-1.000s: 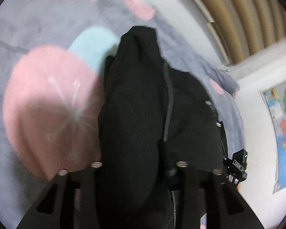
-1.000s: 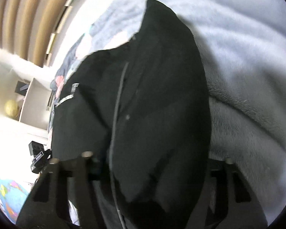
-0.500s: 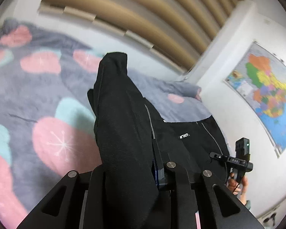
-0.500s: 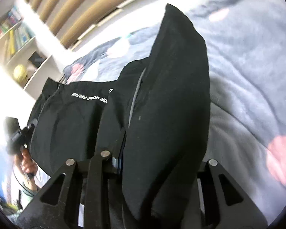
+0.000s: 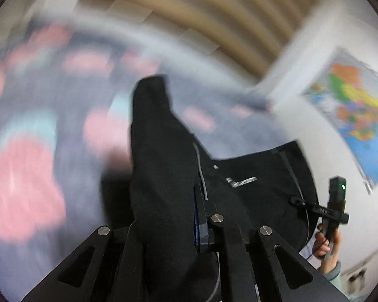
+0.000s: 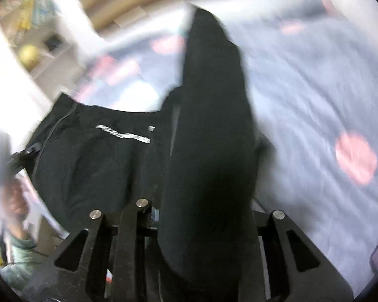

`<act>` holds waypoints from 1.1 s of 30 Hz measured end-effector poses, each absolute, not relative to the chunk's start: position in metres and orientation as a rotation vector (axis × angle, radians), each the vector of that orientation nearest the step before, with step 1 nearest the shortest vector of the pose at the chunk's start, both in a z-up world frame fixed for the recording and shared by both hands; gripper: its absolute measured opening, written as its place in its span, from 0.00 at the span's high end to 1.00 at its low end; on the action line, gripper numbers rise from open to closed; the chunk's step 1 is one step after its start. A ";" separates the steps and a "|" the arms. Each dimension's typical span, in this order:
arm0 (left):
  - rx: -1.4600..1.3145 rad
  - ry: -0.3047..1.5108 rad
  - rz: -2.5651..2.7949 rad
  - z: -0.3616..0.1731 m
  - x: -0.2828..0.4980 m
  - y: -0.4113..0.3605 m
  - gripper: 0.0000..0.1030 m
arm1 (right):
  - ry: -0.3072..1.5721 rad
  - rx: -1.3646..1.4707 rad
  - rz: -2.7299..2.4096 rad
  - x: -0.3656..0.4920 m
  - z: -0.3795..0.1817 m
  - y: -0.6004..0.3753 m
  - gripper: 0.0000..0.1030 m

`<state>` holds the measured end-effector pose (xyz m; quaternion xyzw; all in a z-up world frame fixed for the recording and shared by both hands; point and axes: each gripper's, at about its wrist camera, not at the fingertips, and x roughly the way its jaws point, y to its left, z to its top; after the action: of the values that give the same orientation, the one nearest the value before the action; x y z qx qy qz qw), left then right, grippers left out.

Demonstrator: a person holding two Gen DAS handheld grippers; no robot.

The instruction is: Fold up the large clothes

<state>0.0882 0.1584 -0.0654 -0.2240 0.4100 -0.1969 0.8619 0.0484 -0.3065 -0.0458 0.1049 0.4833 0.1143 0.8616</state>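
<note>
Left gripper (image 5: 168, 226) fingertips hidden under black garment (image 5: 161, 176); same w/ right gripper (image 6: 201, 216). Blanket (image 5: 37, 151) pattern smeared by motion blur. White print on garment unreadable. Wall map (image 5: 360, 115) cut off at right edge. Shelf (image 6: 30, 37) items blurred.

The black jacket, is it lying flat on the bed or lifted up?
Lifted: the black jacket hangs stretched between both grippers above the bed.

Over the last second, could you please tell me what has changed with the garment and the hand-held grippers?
Both hand-held grippers, left and right, lifted the black garment off the blanket, the right's jaws closing further on it. Both kept their hold of the cloth.
</note>
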 end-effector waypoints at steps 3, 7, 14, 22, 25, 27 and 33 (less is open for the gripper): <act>-0.486 1.010 -0.337 -0.143 0.119 0.174 0.77 | 1.152 0.284 0.116 0.070 -0.120 -0.337 0.67; -0.665 1.057 -0.353 -0.191 0.143 0.196 0.66 | 1.150 0.767 0.234 0.073 -0.172 -0.407 0.67; -0.583 0.998 -0.248 -0.146 0.124 0.210 0.66 | 1.142 0.441 0.129 0.073 -0.128 -0.386 0.48; -0.282 0.836 -0.309 -0.042 0.094 0.136 0.52 | 0.900 0.074 0.041 0.039 -0.030 -0.324 0.31; -0.219 0.821 -0.427 -0.033 0.082 0.083 0.50 | 0.895 0.062 0.128 0.036 -0.018 -0.285 0.31; -0.198 0.843 -0.480 -0.041 0.083 0.047 0.50 | 0.934 0.112 0.196 0.043 -0.028 -0.263 0.31; -0.163 0.993 -0.448 -0.105 0.094 -0.001 0.50 | 1.078 0.103 0.201 0.066 -0.096 -0.221 0.31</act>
<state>0.0939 -0.0007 -0.1054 -0.0775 0.4716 -0.2126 0.8523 0.0658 -0.2207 -0.0959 0.0491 0.5123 0.0955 0.8521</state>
